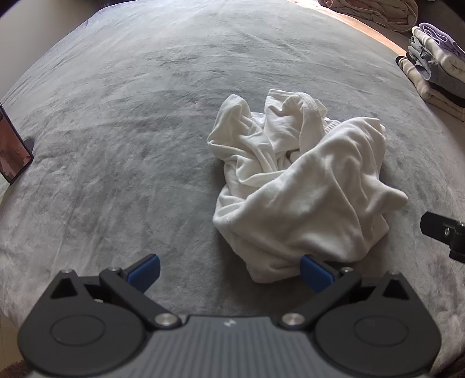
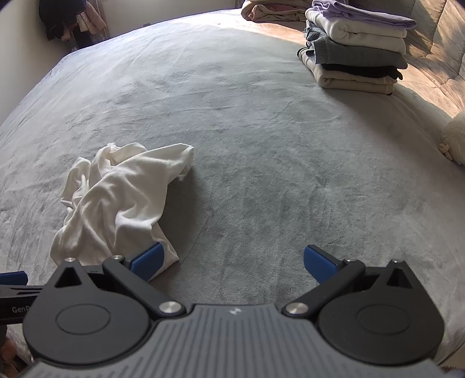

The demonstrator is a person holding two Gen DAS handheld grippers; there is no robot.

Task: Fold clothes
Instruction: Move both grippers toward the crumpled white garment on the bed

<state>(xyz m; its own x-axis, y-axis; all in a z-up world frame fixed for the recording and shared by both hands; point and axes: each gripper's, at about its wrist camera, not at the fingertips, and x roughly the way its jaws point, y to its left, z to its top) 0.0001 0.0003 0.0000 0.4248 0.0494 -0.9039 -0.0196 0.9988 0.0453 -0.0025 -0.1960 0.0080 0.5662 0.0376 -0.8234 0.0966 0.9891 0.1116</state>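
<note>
White crumpled garment (image 1: 293, 186), probably a T-shirt with a ribbed neckband showing at the top of the heap, lies bunched on a grey plush bedspread (image 1: 130, 122). Unfolded; folds and twists run through it and no flat panel is visible.

Left gripper (image 1: 229, 269): jaws wide apart, nothing between them. Blue fingertips (image 1: 145, 270) visible on both sides; the right-hand one sits at the near edge of the garment, with cloth overlapping its tip. Cannot tell whether it is actually touching the fabric or just in front of it.

Right gripper (image 2: 234, 261): jaws also spread wide, holding nothing. In the right wrist view the garment (image 2: 116, 200) lies to the left of centre; the left blue fingertip (image 2: 148, 260) overlaps its near corner, the other is over bare bedspread (image 2: 261, 145). A black part of the right gripper shows at the right edge of the left wrist view (image 1: 444, 232), beside the garment.

Stack of folded clothes (image 2: 354, 49) at the far right of the bed, well apart from the white garment: lilac on top, then cream, grey knit, something dark, beige at the bottom. Same stack in the left wrist view (image 1: 436, 75).

Unfolded pinkish-beige bedding or clothing (image 2: 270, 11) heaped behind the stack. Sunlight falls across that far right part of the bed.

Phone-like dark screen (image 1: 11, 145) stands propped at the left edge of the bed. Dark clothes (image 2: 66, 20) hang in the far left corner of the room.
</note>
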